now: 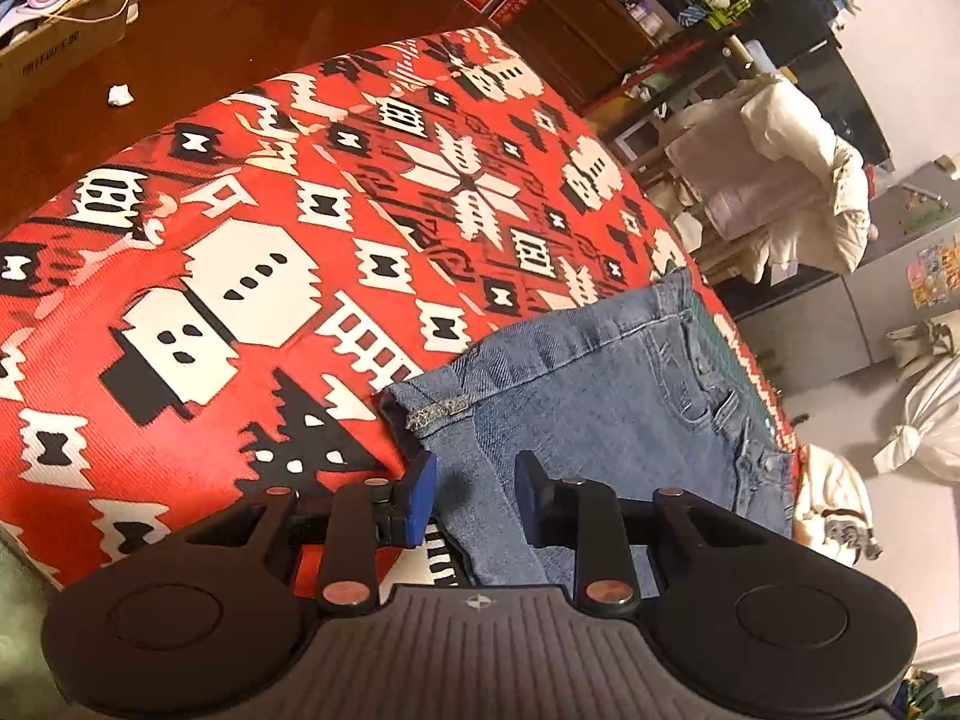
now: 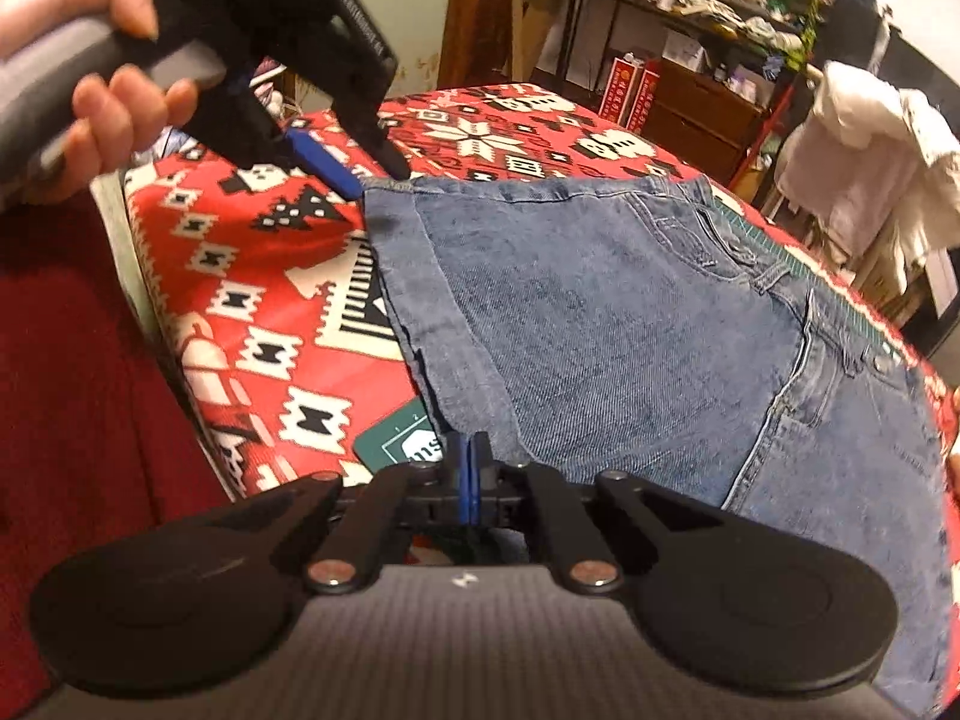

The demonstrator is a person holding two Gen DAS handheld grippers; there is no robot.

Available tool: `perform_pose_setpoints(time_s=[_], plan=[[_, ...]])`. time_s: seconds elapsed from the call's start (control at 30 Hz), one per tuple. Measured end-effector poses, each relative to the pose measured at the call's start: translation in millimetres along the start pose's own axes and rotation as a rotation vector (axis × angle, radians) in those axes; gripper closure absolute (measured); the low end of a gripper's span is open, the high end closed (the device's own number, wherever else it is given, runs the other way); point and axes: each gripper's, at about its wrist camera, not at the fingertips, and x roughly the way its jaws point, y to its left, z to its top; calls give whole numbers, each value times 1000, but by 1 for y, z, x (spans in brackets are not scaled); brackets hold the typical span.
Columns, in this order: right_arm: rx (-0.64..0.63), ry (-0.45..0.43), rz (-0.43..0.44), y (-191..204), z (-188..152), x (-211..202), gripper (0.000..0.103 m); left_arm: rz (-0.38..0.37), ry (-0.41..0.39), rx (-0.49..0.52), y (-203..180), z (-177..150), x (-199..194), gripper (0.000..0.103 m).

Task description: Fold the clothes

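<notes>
Blue denim jeans [image 2: 630,324]; red cloth [image 1: 252,228], white-black geometric snowflake pattern; blue pads [image 1: 425,498].

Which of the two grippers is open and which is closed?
The left gripper is open, its blue pads apart over the jeans. The right gripper is shut, pads together at the jeans' near edge; whether cloth is pinched is unclear.

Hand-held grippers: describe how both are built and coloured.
The left hand-held gripper has black linkage arms with copper-coloured pivot pins, blue finger pads, two round black discs and a ribbed grey body with a small cross mark. The right hand-held gripper matches. A hand grips a grey handle.
</notes>
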Motion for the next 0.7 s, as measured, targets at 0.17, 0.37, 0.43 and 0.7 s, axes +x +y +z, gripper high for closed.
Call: perform_pose_setpoints(time_s=[0.17,0.37,0.43,0.7], plan=[[49,-7,21,-6,2,-1,102,73,19,20,-4,1,13,92],[85,11,43,-9,1,3,102,124,-10,-31,6,8,20,103],[94,19,52,-11,0,4,102,138,-16,-50,9,9,18,103],[151,-1,147,-15,4,-7,102,94,-95,-72,10,8,-2,103]])
